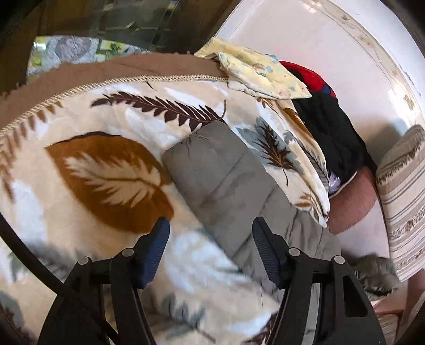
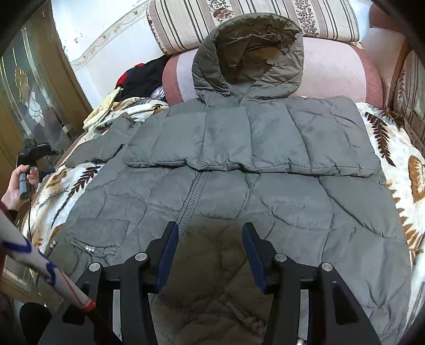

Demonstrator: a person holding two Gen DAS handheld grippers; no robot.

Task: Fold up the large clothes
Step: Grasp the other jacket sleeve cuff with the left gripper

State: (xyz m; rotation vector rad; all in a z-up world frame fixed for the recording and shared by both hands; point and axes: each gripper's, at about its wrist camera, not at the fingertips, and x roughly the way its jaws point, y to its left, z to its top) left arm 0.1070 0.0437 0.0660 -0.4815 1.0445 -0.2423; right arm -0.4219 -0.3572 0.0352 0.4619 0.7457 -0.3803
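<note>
A grey quilted hooded jacket (image 2: 239,191) lies front up on a leaf-print blanket (image 2: 385,148), its hood (image 2: 247,58) propped on a pink bolster. One sleeve is folded across the chest; the other sleeve (image 2: 106,143) sticks out to the left. My right gripper (image 2: 209,236) hovers open over the lower front beside the zip, nothing pinched. In the left wrist view that outstretched sleeve (image 1: 212,180) runs toward my left gripper (image 1: 211,233), whose jaws stand apart above it without pressing on it. A hand (image 2: 18,185) holds the left gripper (image 2: 35,151) at the blanket's left edge.
Yellow cloth (image 1: 260,74) and black and red clothes (image 1: 326,127) are piled by the white wall. Striped cushions (image 2: 252,18) line the back, with another (image 1: 403,199) at the side. A glass-panelled door (image 2: 32,100) stands left. A white patterned sleeve (image 2: 39,262) crosses the lower left.
</note>
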